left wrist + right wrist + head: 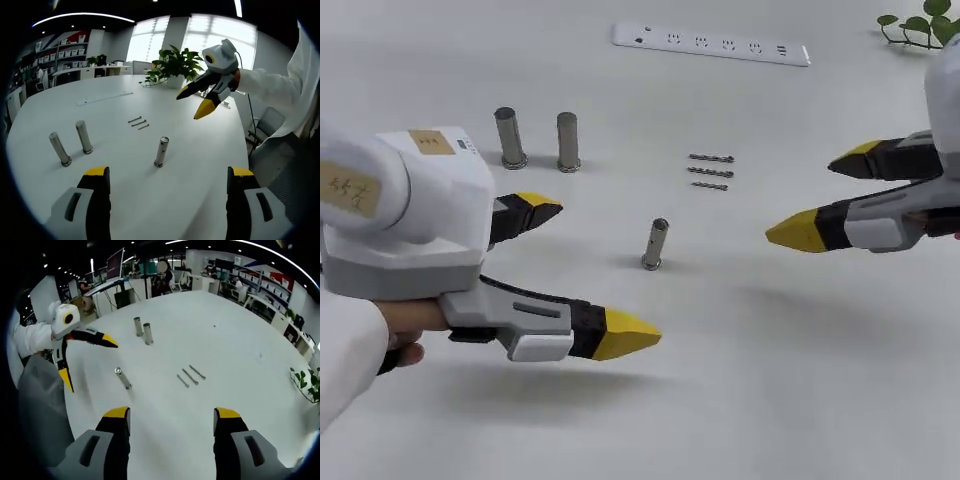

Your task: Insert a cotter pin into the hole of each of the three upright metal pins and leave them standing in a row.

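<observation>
Three metal pins [568, 141] stand upright on the white table [820, 400]. Two are close together at the back, and the lone pin [655, 244] is nearer the person, between the two grippers. Each is a short, smooth, grey cylinder on a slightly wider foot. The cross hole near the top is too small to make out.

They look solid and stiff, probably heavy for their size, with a polished skin that could slip in the jaws. The narrow foot suggests they tip easily, so the best hold is likely on the shaft, below the top end.

Three cotter pins [710, 172] lie flat, side by side, just right of the back pair and short of the power strip [710, 45]. They are thin dark slivers, surely light and springy, and hard to lift off a flat top. A pinch at one end should leave the rest free to enter the hole.

The left gripper [610, 270] hovers wide open and empty. The right gripper [798, 200] is also spread and holds nothing.
</observation>
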The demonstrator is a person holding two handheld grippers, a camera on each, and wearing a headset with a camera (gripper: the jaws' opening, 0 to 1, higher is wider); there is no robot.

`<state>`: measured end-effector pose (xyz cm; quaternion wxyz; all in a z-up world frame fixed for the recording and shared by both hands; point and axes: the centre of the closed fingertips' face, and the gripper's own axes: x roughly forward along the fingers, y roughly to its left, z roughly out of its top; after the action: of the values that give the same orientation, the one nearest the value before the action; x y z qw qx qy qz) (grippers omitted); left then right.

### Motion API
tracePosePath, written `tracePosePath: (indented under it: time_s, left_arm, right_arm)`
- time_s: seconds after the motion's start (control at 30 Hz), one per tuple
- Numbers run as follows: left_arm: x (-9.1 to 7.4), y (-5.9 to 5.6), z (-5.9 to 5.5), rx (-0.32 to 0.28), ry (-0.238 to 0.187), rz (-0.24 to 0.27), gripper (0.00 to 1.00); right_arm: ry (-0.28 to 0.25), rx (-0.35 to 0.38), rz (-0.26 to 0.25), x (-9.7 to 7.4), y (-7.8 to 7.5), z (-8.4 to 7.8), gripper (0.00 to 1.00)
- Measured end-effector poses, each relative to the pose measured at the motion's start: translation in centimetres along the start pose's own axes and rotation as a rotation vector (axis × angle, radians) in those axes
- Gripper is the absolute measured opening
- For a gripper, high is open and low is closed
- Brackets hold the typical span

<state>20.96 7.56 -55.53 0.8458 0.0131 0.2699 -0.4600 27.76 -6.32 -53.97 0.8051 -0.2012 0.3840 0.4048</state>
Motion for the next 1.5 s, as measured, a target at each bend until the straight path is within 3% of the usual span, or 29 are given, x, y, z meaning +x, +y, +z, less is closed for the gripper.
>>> tracePosePath:
  time_s: [0.07, 0.33, 0.7, 1.03, 1.5]
  left_arm:
    - [-0.1, 0.1, 0.1, 0.0, -0.002, 0.007, 0.97]
    - [-0.2, 0.4, -0.3, -0.019, -0.003, 0.022, 0.95]
    - [-0.2, 0.2, -0.5, -0.036, -0.016, 0.02, 0.91]
    - [-0.1, 0.2, -0.7, -0.042, -0.017, 0.018, 0.9]
    - [-0.4, 0.4, -0.4, -0.056, -0.041, 0.021, 0.89]
  right_arm:
    - [0.022, -0.048, 0.013, 0.7, 0.0, 0.4, 0.64]
    - [0.07, -0.121, 0.093, 3.6, -0.5, 1.4, 0.62]
    - [0.111, -0.153, 0.192, 6.8, -0.6, 1.3, 0.54]
    - [0.153, -0.183, 0.218, 8.6, -1.4, 1.4, 0.42]
    - [0.216, -0.247, 0.244, 9.6, -1.1, 1.4, 0.31]
